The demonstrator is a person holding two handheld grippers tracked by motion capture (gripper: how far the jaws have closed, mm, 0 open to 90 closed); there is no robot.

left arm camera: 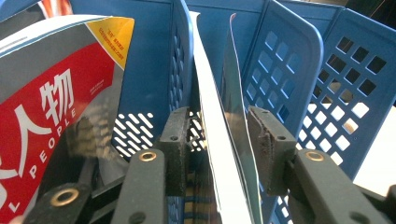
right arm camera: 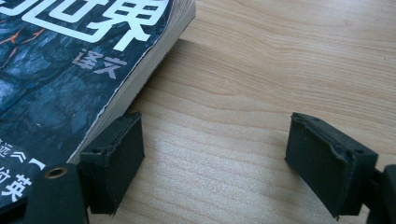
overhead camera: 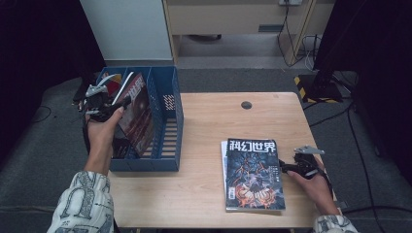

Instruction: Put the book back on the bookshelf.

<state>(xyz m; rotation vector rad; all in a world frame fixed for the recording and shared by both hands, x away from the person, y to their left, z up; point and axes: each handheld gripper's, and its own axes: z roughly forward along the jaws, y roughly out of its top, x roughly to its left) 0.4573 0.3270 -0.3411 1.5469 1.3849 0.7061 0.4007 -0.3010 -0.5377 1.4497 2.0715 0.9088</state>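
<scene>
The left gripper (left arm camera: 219, 149) is hanging over the blue file rack (overhead camera: 167, 121), its fingers parted with a magazine (left arm camera: 229, 140) standing loose between them in the middle slot. The right gripper (right arm camera: 215, 163) is resting wide open on the bench (right arm camera: 261, 70), beside the stacked magazines (overhead camera: 252, 174)

The high view looks forward and down over the whole desk (overhead camera: 204, 194). The left gripper view peers closely into the blue file rack (left arm camera: 289, 60) at the desk's left edge. The right gripper view skims the magazine (right arm camera: 56, 60) near the right edge, probably its corner; the high view also shows both.
</scene>
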